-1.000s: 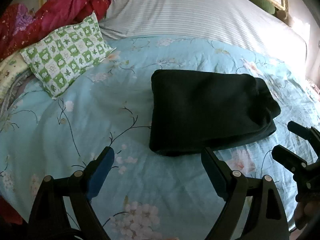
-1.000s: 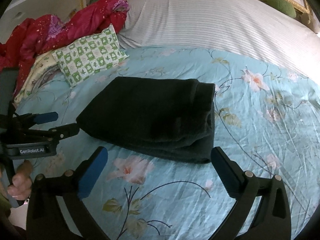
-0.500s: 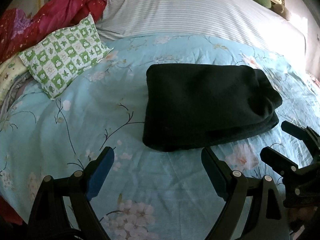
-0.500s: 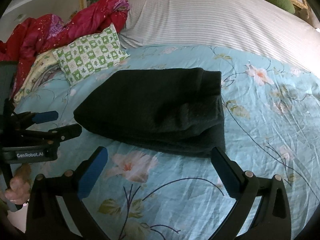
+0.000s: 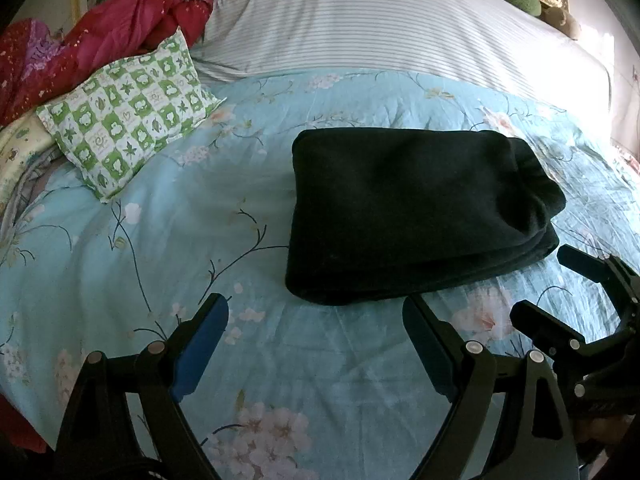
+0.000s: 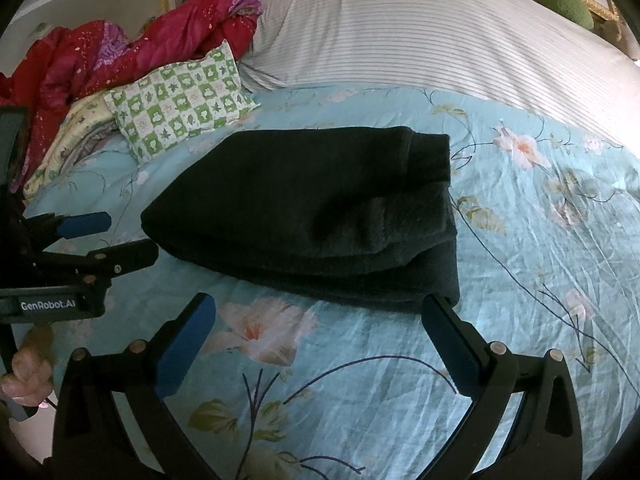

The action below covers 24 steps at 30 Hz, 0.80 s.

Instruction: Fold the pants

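Observation:
Black pants [image 5: 412, 212] lie folded in a thick rectangular stack on the light blue floral bedspread [image 5: 160, 248]; they also show in the right wrist view [image 6: 312, 216]. My left gripper [image 5: 316, 312] is open and empty, just in front of the stack's near left corner. My right gripper [image 6: 320, 308] is open and empty, its right fingertip [image 6: 436, 308] close to the stack's near right corner. Each gripper shows in the other's view, the right one [image 5: 560, 284] and the left one [image 6: 120, 236], both clear of the pants.
A green checked pillow [image 5: 128, 116] lies at the back left, with a red quilt [image 5: 100, 40] heaped behind it. A striped white cover [image 5: 380, 20] spans the head of the bed. A green plush object [image 6: 564, 4] sits by the gilt headboard.
Both grippers have edged forward and a little to the side; the folded pants look larger and nearer in both views. The pants have not moved. Both grippers stay open.

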### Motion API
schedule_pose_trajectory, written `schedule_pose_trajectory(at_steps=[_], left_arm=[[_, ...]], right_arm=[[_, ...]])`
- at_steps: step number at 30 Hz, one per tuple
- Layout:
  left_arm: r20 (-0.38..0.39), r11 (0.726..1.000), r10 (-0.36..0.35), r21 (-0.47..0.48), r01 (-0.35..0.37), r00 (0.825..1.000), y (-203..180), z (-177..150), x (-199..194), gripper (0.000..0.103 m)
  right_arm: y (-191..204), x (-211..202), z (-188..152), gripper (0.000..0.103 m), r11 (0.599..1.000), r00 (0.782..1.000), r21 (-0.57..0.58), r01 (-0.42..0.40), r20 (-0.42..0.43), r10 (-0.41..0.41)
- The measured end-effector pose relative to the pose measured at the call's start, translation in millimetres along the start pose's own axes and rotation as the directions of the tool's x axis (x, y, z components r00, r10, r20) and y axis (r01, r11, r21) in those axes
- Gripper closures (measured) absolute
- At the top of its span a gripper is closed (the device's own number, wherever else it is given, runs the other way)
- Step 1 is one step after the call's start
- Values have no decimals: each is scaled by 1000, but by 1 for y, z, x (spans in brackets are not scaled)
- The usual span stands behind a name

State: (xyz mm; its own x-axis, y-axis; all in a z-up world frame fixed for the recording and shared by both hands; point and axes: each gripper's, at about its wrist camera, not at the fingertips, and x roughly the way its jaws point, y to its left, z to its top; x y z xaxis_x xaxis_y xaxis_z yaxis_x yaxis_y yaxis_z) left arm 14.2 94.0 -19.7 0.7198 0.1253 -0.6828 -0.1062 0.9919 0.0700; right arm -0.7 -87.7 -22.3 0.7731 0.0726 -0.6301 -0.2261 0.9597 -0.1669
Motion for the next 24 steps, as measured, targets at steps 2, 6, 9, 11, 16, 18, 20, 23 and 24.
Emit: schedule_pose_trajectory(at_steps=[2,6,9,11,16,18,20,23,24], left_arm=[[0,1000,0,1,0,1000,0,0,0,14],[3,1000,1,2,-1,1000,1,1,0,14],[8,1000,3,4,-3,1000,1,2,0,14],[10,1000,6,6,-6,1000,0,2,-1,14],[11,1000,5,13,-5,1000,-3,2,-3,14],[11,1000,6,14,-6,1000,-3,2,-3,14],[10,1000,7,13,-7,1000,-4,1,-4,14],[11,1000,8,15,-8,1000,-4,1,-3,14],[11,1000,7,15,-7,1000,-4,1,-3,14]], right_arm=[[0,0,0,0,1000,1000,-1,0,1,0],[1,0,-2,0,1000,1000,-9,0,2,0],[3,-1,-3,0,1000,1000,-20,1,6,-1],[4,-1,-3,0,1000,1000,-25,2,5,-1],[4,0,-2,0,1000,1000,-23,2,2,-2],[4,0,-3,0,1000,1000,-23,4,1,-4],[5,1,-3,0,1000,1000,-22,4,-2,-4],[5,1,-3,0,1000,1000,-22,2,-1,-2],[5,1,-3,0,1000,1000,-22,3,-2,-3]])
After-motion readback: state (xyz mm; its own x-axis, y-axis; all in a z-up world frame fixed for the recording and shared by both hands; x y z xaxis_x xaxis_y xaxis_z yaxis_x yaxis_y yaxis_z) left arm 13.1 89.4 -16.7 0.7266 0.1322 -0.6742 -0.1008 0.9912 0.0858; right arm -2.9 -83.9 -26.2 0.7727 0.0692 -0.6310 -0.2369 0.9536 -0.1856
